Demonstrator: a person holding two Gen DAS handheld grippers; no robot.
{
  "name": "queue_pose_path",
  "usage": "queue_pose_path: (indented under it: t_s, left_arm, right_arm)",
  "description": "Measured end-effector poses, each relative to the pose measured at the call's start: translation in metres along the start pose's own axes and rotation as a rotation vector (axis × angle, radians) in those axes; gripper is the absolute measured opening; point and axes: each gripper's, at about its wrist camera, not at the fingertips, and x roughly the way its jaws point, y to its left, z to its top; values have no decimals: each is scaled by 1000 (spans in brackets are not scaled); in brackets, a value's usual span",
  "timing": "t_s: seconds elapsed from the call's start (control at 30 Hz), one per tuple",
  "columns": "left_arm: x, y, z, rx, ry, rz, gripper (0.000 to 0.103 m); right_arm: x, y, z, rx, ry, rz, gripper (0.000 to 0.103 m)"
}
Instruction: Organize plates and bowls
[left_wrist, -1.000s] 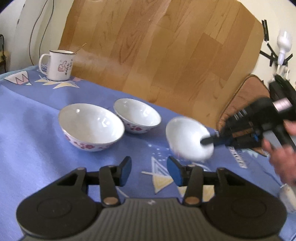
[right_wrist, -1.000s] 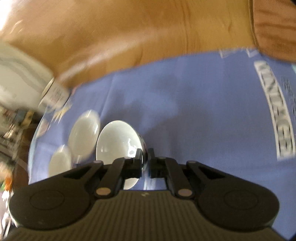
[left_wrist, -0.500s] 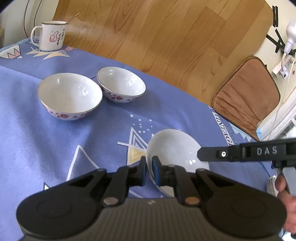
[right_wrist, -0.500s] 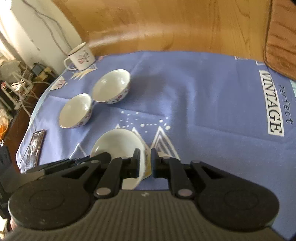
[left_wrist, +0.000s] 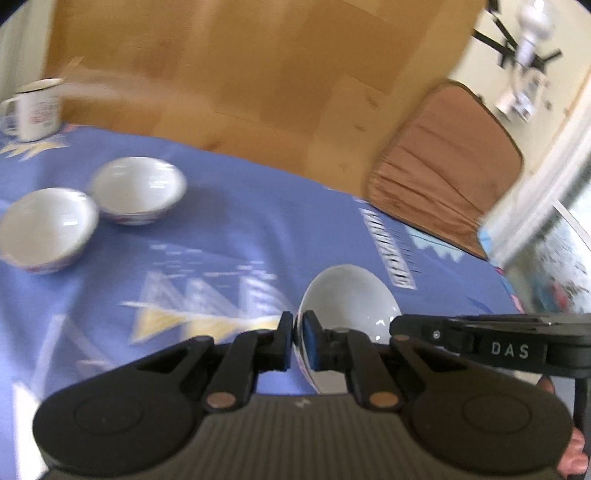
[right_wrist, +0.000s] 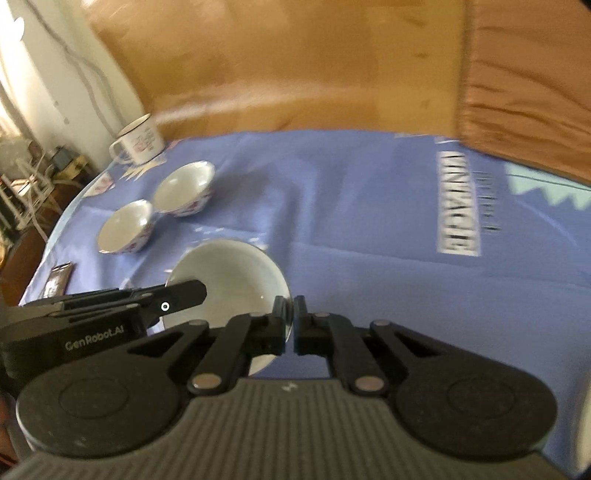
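Both grippers clamp one bowl (left_wrist: 347, 299): the left gripper (left_wrist: 298, 341) pinches its rim at 9 o'clock, the right gripper (right_wrist: 293, 325) at 3 o'clock. Two more bowls (right_wrist: 183, 188) sit touching at 10 o'clock.

Glossy white glazed ceramic on the held bowl (left_wrist: 351, 299) and the two bowls (left_wrist: 138, 188) (left_wrist: 46, 225) beyond, catching highlights. Matt black plastic on both tongs (left_wrist: 295, 341) (right_wrist: 293, 325), with ribbed grey bodies and brass-coloured rivets. Soft, creased blue printed cloth (right_wrist: 351, 221) over the counter; smooth enamel-looking mug (right_wrist: 138, 144); wood-grain floor (left_wrist: 258, 74).
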Motion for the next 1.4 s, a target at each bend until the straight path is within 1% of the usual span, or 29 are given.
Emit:
queue_pose_path:
  t_s: [0.13,0.27,0.37,0.43,0.5,0.53,0.57,0.63,0.73,0.8,0.87,0.93,1.03,1.07,1.17,1.23,1.27,1.3,1.33,1.4]
  left_arm:
    - [32,-39,1,26,65,-58,7]
    - [70,-70,-5,35,157,-114,8]
    - [89,-87,-9,56,185,-116,7]
    - [92,-96,-10,83,170,-124,11]
    - [92,-104,-8,112,153,-92,13]
    - [90,-106,-7,123,145,-83,14]
    - [86,-105,-5,127,135,-82,17]
    - [74,-100,0,119,104,-87,18]
    - [49,-81,5,111,55,-88,18]
    - [30,-62,6,119,10,-63,18]
    - [12,-38,6,112,-20,-38,18]
    - [-6,-13,7,90,-45,-14,18]
    - [-38,31,10,45,-96,48,18]
    - [-49,48,12,30,-116,81,18]
    - [-77,98,23,-13,-166,211,18]
    - [-86,132,34,-54,-164,287,18]
    - [-87,147,40,-66,-150,304,18]
    - [-87,158,45,-73,-136,313,18]
    - [-85,167,49,-76,-124,326,18]
    - [-78,183,59,-77,-99,353,18]
  right_arm:
    - [-24,-39,-2,33,-16,-75,6]
    - [-40,-72,-7,85,-22,-146,6]
    - [-44,-92,-12,119,-28,-190,6]
    - [-43,-101,-15,150,-29,-188,4]
    - [-38,-104,-16,158,-28,-197,4]
    - [-36,-102,-16,154,-26,-205,7]
    - [-35,-101,-16,152,-29,-217,9]
    - [-35,-98,-13,142,-53,-231,9]
    - [-47,-89,-8,113,-103,-215,9]
    - [-50,-76,-4,81,-121,-179,9]
    - [-47,-59,-1,51,-119,-139,9]
    - [-39,-40,1,22,-94,-91,9]
    - [-15,-7,2,-18,-33,-17,9]
    - [-7,4,3,-31,-14,6,9]
    - [20,38,9,-56,30,72,9]
    - [38,64,16,-66,46,114,9]
    - [47,78,20,-68,51,134,10]
    - [56,88,24,-66,57,153,14]
    - [66,98,28,-62,66,170,20]
    - [87,119,38,-51,93,203,28]
